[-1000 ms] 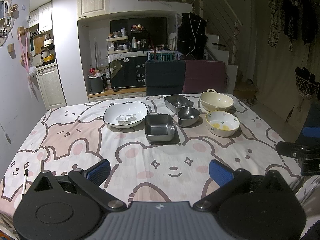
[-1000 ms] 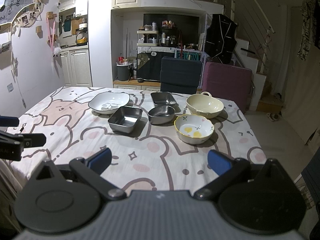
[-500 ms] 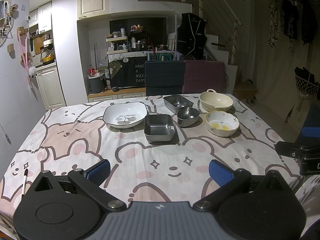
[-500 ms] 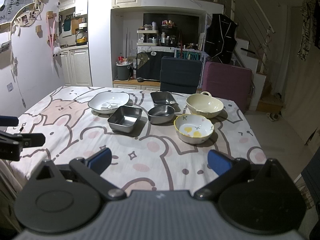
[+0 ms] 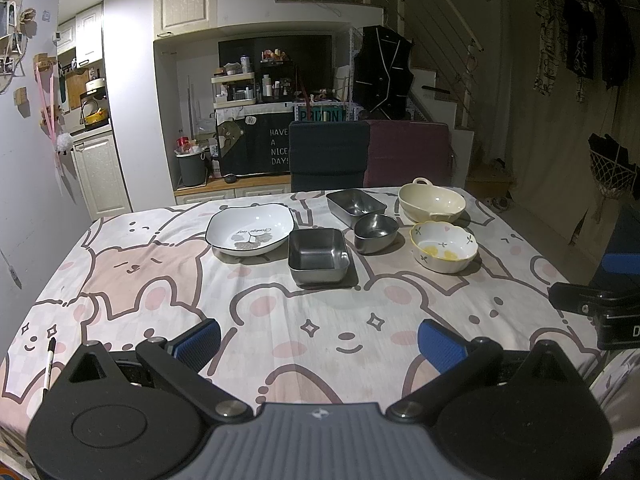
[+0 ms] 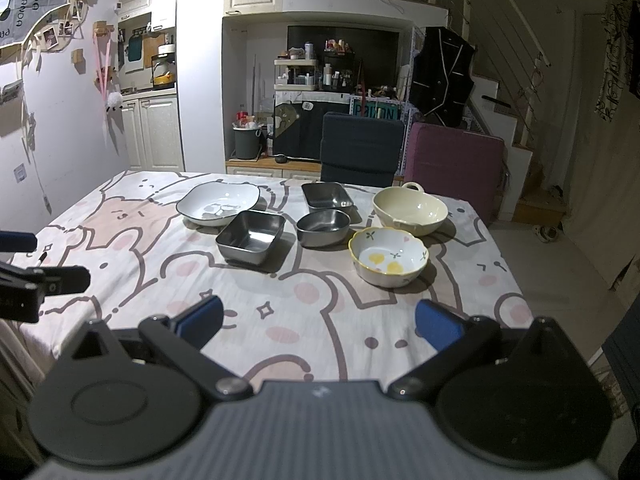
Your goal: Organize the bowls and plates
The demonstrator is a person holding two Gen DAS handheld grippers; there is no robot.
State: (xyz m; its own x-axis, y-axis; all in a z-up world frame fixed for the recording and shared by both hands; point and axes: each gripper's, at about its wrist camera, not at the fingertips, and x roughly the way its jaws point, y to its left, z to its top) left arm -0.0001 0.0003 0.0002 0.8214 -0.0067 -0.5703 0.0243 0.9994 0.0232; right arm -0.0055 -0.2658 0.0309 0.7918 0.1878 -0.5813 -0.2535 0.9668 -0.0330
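Both grippers spread wide, holding nothing: left gripper (image 5: pixel 319 342) and right gripper (image 6: pixel 319 320) over the near edge of the table (image 5: pixel 132 280). Toward the far edge, left to right: white plate (image 5: pixel 250 229), square steel tray (image 5: pixel 318 255), steel tray (image 5: pixel 355 202) behind round steel bowl (image 5: pixel 376 232), cream bowl (image 5: pixel 432 202), flower-print bowl (image 5: pixel 443 246). Thin pen-like item (image 5: pixel 49 360) near left corner, too small to identify.

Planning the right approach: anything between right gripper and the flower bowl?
Nothing: only bare tablecloth between the right gripper and the flower bowl, per the right wrist view.
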